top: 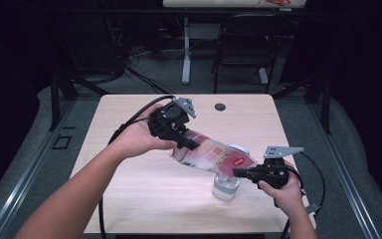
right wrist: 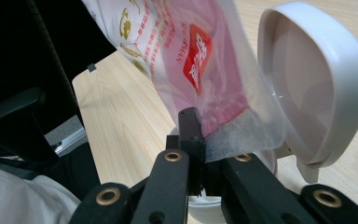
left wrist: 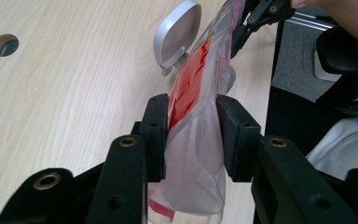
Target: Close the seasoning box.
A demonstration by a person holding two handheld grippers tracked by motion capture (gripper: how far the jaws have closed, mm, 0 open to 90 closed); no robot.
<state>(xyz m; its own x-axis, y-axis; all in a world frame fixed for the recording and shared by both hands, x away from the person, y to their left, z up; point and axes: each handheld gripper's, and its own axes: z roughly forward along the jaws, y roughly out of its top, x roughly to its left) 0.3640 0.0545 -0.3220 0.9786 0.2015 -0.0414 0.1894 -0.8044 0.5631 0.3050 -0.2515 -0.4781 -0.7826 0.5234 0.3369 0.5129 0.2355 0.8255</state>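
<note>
Nearest the person, pinches the low corner of the pouch (top: pixel 209 154) with the right gripper (top: pixel 238 173), jaws closed hard on the thin clear edge, just above the small white container (top: pixel 226 188) standing near the front right of the table (top: pixel 129 199). Judging by that placement, aims the corner at the container's mouth so the contents can run down into it.

Farther along, lifts the pouch's other end with the left gripper (top: pixel 191 145), jaws narrowed onto the film, so that the pouch hangs slanted in the air between the two tools, high at the left, low at the right. Probably keeps it taut and tilted that way to feed the fill toward the low corner.

From the right gripper view, shows the flipped-open lid (right wrist: pixel 317 79) standing upright just behind the pinched corner, and the red label on the pouch (right wrist: pixel 191 51), details too small in the high view. From the left gripper view, shows both pads (left wrist: pixel 156 135) flanking the bulging film, with the lid (left wrist: pixel 177 35) beyond. From the high view alone, gives the full slant, the cable hole (top: pixel 220 107) at the table's far edge and a chair (top: pixel 246 45) beyond.
</note>
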